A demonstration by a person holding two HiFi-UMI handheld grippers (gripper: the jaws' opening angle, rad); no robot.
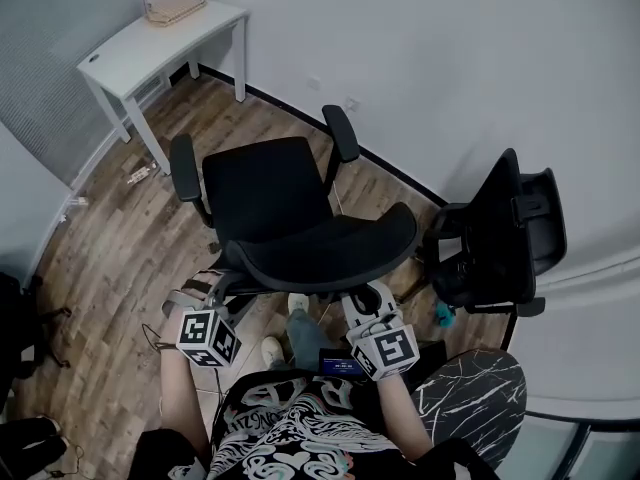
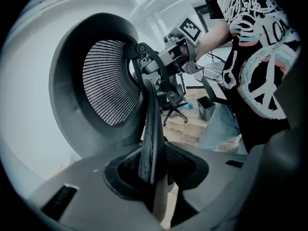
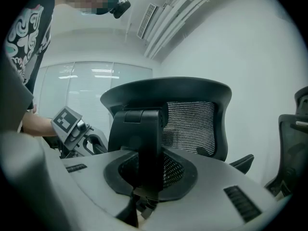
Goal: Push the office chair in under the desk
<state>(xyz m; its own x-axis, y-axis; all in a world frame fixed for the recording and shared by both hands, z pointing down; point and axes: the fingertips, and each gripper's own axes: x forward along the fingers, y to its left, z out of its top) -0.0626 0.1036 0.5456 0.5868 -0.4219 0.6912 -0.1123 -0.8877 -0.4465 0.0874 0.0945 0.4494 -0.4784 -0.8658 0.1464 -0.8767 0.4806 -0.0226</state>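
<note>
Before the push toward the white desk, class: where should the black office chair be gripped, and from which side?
Grip the backrest, from behind. It is the raised part nearest the person, and the seat faces the desk. The left tool and right tool are clamped on it.

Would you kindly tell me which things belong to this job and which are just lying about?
Job: office chair, white desk, left gripper, right gripper (both clamped on its backrest).
Lying about: second chair, teal item beside it, tan object on desk.

Partial "LO" on shirt [image 2: 260,57]
</note>
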